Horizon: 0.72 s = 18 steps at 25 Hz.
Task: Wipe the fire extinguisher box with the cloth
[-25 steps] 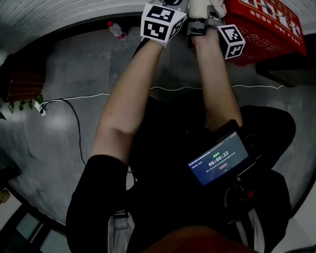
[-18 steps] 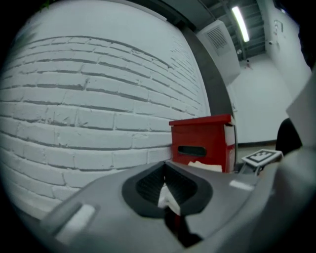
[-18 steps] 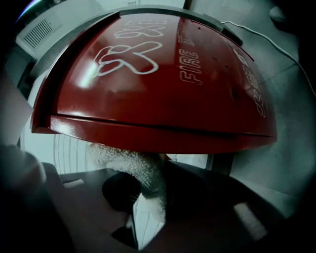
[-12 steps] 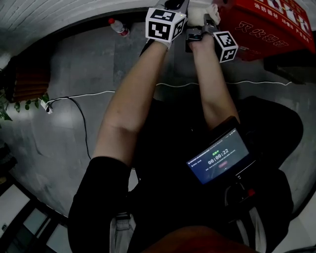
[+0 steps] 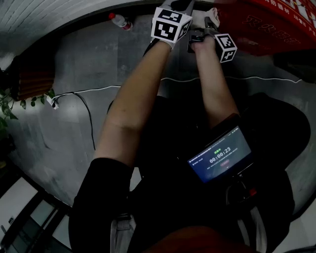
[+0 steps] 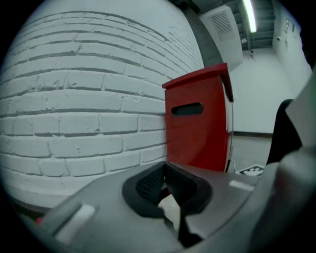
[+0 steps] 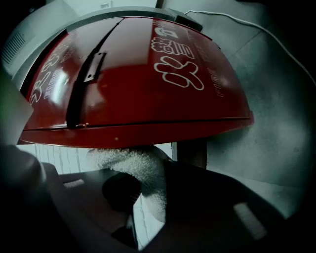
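While the cloth point(image 7: 133, 165) touches the lower edge of the red fire extinguisher box point(image 7: 143, 84), the right tool point(image 7: 148, 184) is clamped on it just under the box, and the left tool point(image 6: 165, 185), jaws together, faces the box's side.

**A:** Grey concrete floor point(image 5: 74, 59), running up to the brick wall point(image 5: 49, 15). What's down there?

**B:** Bottle point(image 5: 120, 21), red cap, lying by the wall. White cable point(image 5: 177, 79) snakes across. Dark cable point(image 5: 90, 128) loops from a plug point(image 5: 53, 103), left.

**A:** And the box point(image 5: 266, 24)?

**B:** Top right, raised on a dark leg point(image 7: 192, 150).

**A:** Plant point(image 5: 7, 106) at the far left edge.
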{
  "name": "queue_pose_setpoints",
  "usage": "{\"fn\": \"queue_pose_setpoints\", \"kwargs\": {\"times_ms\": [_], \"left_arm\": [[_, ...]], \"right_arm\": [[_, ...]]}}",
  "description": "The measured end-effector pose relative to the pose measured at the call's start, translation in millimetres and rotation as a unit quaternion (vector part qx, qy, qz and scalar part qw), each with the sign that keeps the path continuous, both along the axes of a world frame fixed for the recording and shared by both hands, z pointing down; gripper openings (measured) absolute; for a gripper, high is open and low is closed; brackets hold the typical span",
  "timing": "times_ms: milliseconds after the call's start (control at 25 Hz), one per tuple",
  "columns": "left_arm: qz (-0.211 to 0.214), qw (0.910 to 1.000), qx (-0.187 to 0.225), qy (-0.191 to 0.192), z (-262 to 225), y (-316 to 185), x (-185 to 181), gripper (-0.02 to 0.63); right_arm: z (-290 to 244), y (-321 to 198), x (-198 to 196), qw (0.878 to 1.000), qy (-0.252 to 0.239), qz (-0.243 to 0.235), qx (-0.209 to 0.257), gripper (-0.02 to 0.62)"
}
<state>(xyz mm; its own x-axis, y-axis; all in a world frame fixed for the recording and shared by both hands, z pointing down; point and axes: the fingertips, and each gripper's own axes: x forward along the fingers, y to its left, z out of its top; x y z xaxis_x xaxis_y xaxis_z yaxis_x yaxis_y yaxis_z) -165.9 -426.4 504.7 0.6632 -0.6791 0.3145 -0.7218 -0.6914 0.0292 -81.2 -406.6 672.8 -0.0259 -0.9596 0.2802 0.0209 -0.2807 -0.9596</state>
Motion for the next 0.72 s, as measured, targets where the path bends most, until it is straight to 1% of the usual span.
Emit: {"fn": "queue_pose_setpoints", "kwargs": {"times_ms": [160,280,320,400,520,600,720], "left_arm": [[-0.005,0.9996,-0.024,-0.016,28,6,-2,0.003],[-0.011,0.9987,-0.045,-0.022,61,5,8,0.003],[-0.007,0.9984,-0.047,-0.031,72,6,13,0.003],[0.004,0.9972,-0.045,-0.060,93,9,18,0.003],[0.011,0.9939,-0.040,-0.102,116,11,17,0.003],[0.007,0.9921,-0.050,-0.115,127,11,12,0.003],[-0.009,0.9916,-0.058,-0.115,133,7,4,0.003]], "right_arm": [[21,8,-4,1.000,-0.004,-0.002,-0.014,0.097],[49,5,0,1.000,-0.012,-0.003,-0.026,0.097],[57,4,1,0.999,-0.014,-0.003,-0.028,0.097],[68,4,1,0.999,-0.017,-0.002,-0.031,0.097],[82,3,0,0.999,-0.022,0.000,-0.035,0.096],[93,6,0,0.999,-0.025,0.000,-0.043,0.096],[116,10,-1,0.998,-0.027,0.000,-0.061,0.095]]}}
